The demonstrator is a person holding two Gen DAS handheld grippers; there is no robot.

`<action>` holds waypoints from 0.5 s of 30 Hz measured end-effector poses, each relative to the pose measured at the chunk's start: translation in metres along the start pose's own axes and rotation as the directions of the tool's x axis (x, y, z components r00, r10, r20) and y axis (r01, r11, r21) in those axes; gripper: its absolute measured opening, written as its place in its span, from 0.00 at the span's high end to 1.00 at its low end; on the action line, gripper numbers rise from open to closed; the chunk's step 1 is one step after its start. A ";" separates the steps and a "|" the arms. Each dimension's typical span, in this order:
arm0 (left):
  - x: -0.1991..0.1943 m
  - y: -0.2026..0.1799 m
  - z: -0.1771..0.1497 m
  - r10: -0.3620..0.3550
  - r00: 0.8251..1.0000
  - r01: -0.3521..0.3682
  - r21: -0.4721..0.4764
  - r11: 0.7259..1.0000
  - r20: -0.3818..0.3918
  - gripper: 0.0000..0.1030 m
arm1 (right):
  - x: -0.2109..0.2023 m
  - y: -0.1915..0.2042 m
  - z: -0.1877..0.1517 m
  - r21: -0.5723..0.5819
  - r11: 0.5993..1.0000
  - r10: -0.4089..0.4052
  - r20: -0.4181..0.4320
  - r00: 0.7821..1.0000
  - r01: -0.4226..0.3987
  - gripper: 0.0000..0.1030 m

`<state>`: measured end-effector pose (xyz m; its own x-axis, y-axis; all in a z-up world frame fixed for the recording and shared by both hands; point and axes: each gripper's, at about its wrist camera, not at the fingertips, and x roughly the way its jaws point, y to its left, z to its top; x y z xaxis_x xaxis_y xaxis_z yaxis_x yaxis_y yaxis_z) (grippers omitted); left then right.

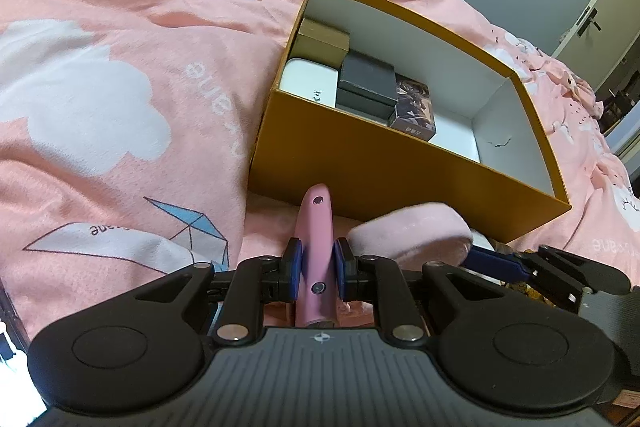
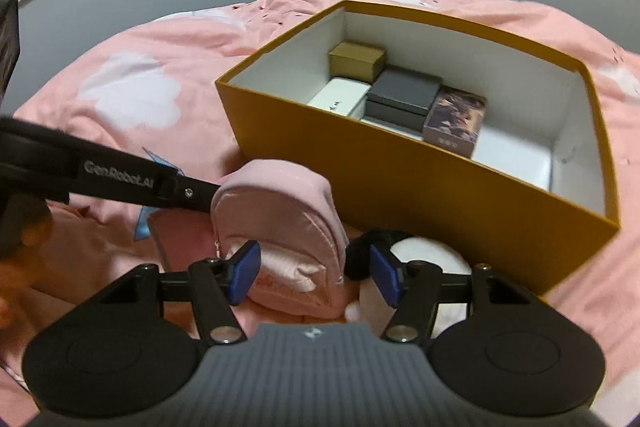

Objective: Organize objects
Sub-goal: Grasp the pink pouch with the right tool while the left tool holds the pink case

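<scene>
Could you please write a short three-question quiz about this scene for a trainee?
1. True or false: the left gripper is shut on a pink pen-shaped object.
2. Multiple choice: where does the small pink backpack lie? A) inside the orange box B) on the bedspread, in front of the orange box C) on the floor
3. Fill in: among the small boxes inside the orange box, the one in the far corner is ____ in colour.

Key
1. True; its blue pads press on both sides of the object.
2. B; the right gripper is open, with the backpack between its pads.
3. Brown; that is the brown box.
</scene>
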<state>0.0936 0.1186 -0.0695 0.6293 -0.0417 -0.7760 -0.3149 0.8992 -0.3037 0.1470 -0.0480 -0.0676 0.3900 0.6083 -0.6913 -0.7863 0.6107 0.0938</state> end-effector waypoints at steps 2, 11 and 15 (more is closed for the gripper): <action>0.000 0.002 0.000 -0.001 1.000 0.001 -0.008 1.000 -0.003 0.82 | 0.003 -0.001 0.000 -0.005 1.000 0.022 0.006 1.000 -0.022 0.38; 0.000 0.003 0.001 -0.001 1.000 0.001 -0.009 1.000 -0.003 0.82 | 0.004 0.015 -0.002 -0.209 0.978 0.002 0.035 0.999 0.006 0.36; -0.001 0.005 0.001 -0.004 1.000 0.004 -0.010 1.000 -0.003 0.82 | 0.008 0.026 -0.002 -0.325 0.945 -0.030 0.042 0.999 0.042 0.38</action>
<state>0.0917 0.1231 -0.0697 0.6287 -0.0469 -0.7763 -0.3194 0.8945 -0.3127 0.1290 -0.0287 -0.0720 0.4329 0.6108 -0.6629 -0.8823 0.4377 -0.1729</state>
